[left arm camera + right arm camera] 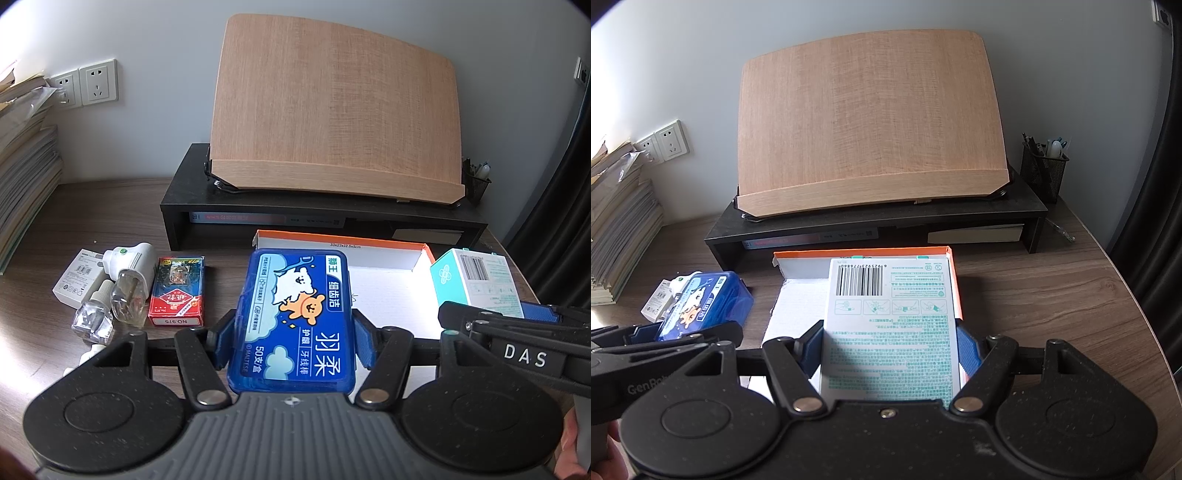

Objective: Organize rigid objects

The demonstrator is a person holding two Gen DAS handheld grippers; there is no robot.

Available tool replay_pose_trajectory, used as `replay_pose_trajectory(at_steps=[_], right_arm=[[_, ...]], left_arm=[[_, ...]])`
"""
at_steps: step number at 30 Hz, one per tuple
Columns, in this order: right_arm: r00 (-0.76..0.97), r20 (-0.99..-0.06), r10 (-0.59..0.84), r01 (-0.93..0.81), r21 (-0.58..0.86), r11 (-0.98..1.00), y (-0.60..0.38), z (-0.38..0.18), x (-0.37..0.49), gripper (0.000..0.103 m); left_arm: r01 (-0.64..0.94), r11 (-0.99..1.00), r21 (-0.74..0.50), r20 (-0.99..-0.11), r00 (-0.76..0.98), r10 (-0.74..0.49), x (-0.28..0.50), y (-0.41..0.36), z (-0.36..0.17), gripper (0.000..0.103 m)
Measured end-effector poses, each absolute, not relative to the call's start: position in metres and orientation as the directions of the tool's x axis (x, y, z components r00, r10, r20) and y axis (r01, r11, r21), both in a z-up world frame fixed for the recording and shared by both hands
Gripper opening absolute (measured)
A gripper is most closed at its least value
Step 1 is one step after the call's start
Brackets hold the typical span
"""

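My left gripper (293,341) is shut on a blue floss-pick box (295,317) with a cartoon bear and holds it at the left edge of the orange-rimmed white tray (388,295). The blue box also shows in the right wrist view (705,306). My right gripper (890,350) is shut on a white-and-teal carton (890,325) with a barcode, held over the tray (798,306). The carton also shows in the left wrist view (476,280), with the right gripper (517,325) beneath it.
On the desk at left lie a red card pack (177,291), two small clear bottles (125,291), a white plug-in device (129,258) and a white box (77,277). A black riser (321,214) with a wooden board stands behind. Stacked papers (26,184) left, pen cup (1043,170) right.
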State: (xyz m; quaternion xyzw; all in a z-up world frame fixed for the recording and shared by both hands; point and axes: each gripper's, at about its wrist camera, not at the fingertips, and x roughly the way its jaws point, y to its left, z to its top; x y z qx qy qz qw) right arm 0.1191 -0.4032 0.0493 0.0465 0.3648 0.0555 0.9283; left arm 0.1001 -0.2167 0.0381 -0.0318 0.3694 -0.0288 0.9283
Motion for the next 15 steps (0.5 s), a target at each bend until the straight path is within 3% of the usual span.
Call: replay_pose_trajectory(at_steps=[15], right_arm=[[0.720, -0.680, 0.138, -0.071, 0.125, 0.990, -0.4005, 0.0472, 0.1235, 0.084]], left_arm=[[0.028, 0.996, -0.081, -0.689, 0.720, -0.076, 0.1047, -0.2177, 0.0365, 0.063]])
